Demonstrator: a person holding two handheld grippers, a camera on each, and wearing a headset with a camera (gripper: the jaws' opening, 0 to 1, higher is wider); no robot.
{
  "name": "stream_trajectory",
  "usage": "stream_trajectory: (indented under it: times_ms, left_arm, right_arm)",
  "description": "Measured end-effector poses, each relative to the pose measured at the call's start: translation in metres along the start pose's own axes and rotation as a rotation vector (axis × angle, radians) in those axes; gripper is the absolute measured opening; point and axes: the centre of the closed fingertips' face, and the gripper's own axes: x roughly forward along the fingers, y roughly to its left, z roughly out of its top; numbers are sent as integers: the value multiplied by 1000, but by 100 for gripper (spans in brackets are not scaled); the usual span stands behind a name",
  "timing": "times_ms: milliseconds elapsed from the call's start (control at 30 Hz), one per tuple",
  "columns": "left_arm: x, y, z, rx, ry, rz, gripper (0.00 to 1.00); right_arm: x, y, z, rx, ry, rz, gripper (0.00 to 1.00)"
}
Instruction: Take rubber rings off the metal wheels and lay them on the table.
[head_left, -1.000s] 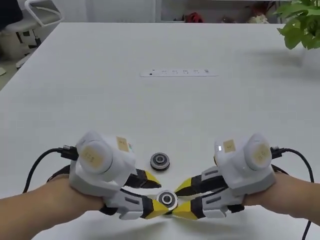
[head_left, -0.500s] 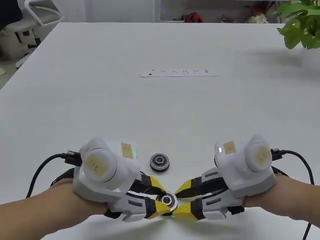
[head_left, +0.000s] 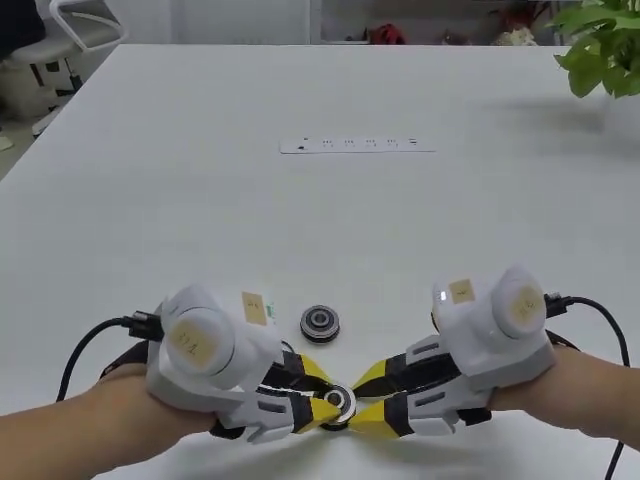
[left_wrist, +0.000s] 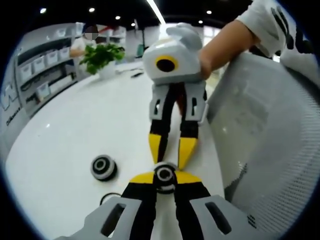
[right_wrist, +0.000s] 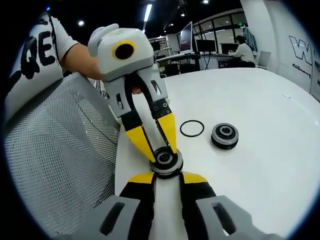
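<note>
On the left, near the front edge of the white surface (head_left: 200, 180), we see the left tongs (head_left: 318, 392) held in a hand and pointing to the right. Their two yellow tips are clamped on a small metal wheel (head_left: 337, 402), one tip on each side of it; the left gripper view shows this well. We cannot tell whether this wheel touches the surface or is slightly above it.

The right tongs (head_left: 365, 396) point to the left and meet the left tongs tip to tip at the same wheel. In the right gripper view their yellow tips also press on it from both sides.

A little farther from us, the second wheel (head_left: 320, 322) lies flat on the surface, apart from both tongs. In the right gripper view a thin black rubber ring (right_wrist: 192, 136) lies flat just beside this second wheel, without touching it.

Farther back a white power strip (head_left: 358, 146) lies on the surface, and at the far right stands a green plant (head_left: 600, 45).
</note>
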Motion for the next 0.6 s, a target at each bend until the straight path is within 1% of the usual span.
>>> stream_trajectory:
  times_ms: [200,333,367,400,433,467,600]
  left_arm:
    - [3,3,0,-14,-7,2,13]
    - [3,3,0,-14,-8,2,13]
    - [3,3,0,-15,-9,3,13]
    - [4,3,0,-15,-10,3,13]
    - [4,3,0,-15,-10,3,13]
    - [3,2,0,-15,-11,3,13]
    - [3,1,0,-15,-10,7,13]
  right_arm:
    - [0,0,0,5,-2,4,15]
    - [-1,-1,-1,6,-3,6,14]
    - [-2,-2,-2,-6,2,0,11]
    - [-2,-1,-3,-9,7,6,9]
    - [-2,-1,-4,21,9,7,7]
    - [-2,-2,-3,11,3,4,7]
    - [-3,-1,-3,10,7,3,6]
